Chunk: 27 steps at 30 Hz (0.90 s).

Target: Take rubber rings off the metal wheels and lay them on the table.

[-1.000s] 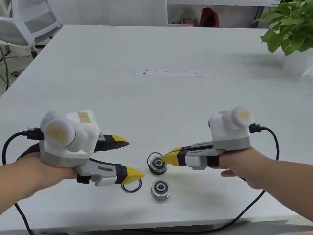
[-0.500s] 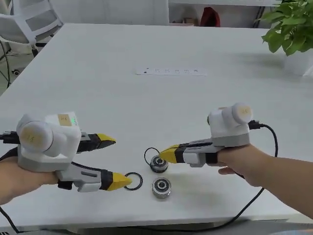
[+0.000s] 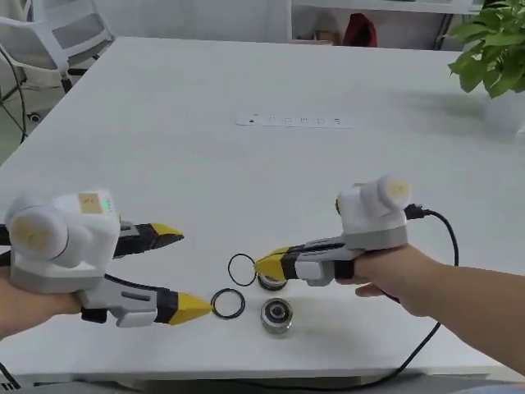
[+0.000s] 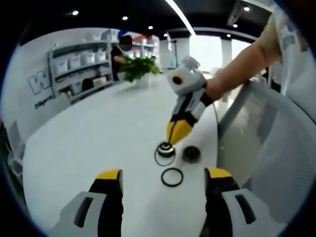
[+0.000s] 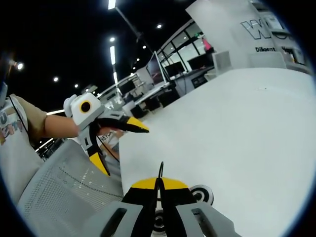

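My right gripper (image 3: pixel 267 265) is shut on a thin black rubber ring (image 3: pixel 230 268), held just left of a metal wheel (image 3: pixel 272 283) and a little above the table. The ring shows edge-on between the shut jaws (image 5: pixel 160 170). A second metal wheel (image 3: pixel 277 313) stands nearer the front edge. Another black ring (image 3: pixel 215 304) lies flat on the table to its left. My left gripper (image 3: pixel 182 272) is open, its tips just left of that lying ring (image 4: pixel 161 177), with nothing between them.
A white power strip (image 3: pixel 295 121) lies mid-table. A potted plant (image 3: pixel 492 49) stands at the far right and an office chair (image 3: pixel 49 33) at the far left. My right gripper's black cable (image 3: pixel 435 328) trails over the table's front edge.
The right gripper has drawn its ring leftward off the wheel. The left gripper has backed away to the left from the ring lying on the table.
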Each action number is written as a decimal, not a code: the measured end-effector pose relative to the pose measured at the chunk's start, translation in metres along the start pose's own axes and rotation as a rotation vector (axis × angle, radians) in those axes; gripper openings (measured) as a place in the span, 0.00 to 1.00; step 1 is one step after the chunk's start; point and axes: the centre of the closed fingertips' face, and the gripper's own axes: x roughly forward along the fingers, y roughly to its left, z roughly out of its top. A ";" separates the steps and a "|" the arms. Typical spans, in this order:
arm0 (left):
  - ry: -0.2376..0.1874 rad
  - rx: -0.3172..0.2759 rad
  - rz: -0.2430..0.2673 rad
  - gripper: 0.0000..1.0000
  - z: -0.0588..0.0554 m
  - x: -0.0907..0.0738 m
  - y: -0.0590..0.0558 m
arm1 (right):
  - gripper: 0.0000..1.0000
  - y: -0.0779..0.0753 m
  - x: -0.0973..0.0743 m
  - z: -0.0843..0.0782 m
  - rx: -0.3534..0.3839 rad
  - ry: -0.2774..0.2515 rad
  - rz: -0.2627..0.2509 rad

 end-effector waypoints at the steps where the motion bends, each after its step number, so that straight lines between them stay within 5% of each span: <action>1: 0.001 -0.002 0.001 0.68 -0.001 -0.001 0.000 | 0.00 0.001 0.001 -0.001 0.000 0.003 0.003; 27: 0.001 -0.016 0.014 0.70 -0.010 -0.011 0.001 | 0.00 0.016 0.025 -0.023 0.036 0.085 0.078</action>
